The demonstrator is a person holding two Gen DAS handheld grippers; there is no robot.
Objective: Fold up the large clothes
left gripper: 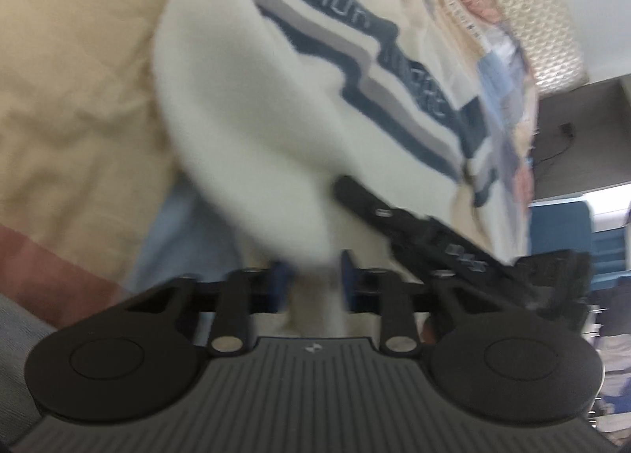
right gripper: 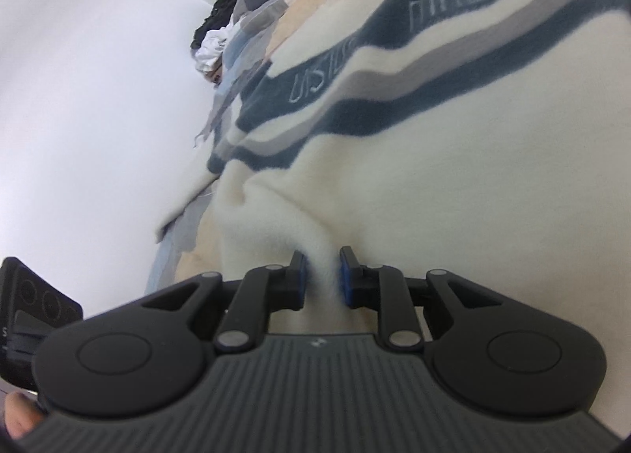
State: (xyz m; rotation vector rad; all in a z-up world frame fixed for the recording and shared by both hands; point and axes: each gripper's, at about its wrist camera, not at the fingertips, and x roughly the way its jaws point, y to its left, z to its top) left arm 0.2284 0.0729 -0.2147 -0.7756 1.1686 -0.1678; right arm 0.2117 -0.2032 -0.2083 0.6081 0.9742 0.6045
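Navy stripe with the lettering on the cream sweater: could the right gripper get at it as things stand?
Probably not yet. The right gripper is shut on the cream sweater at its plain edge; the navy stripe lies uncovered just ahead, so it would have to let go first.

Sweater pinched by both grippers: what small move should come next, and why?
Probably carry both grips forward over the striped chest to make a fold. The left gripper and right gripper each clamp white fleece of the sweater, whose body lies spread on the beige sheet ahead.
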